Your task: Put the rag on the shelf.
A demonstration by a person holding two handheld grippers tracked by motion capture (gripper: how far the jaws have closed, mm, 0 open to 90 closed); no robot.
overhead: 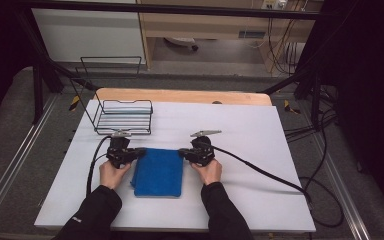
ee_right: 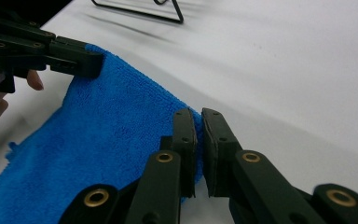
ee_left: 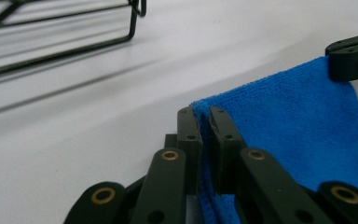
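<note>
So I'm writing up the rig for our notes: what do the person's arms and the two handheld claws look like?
Both forearms wear long black sleeves, the left with a small white mark near the elbow. The left black claw and right black claw look alike: matte black linkage arms with brass-coloured rivets, flat black fingers, a grey three-cornered plate on top, and a black cable trailing from each.

A white bench carries two things. A wire rack stands far left. A blue cloth lies near the front.
</note>
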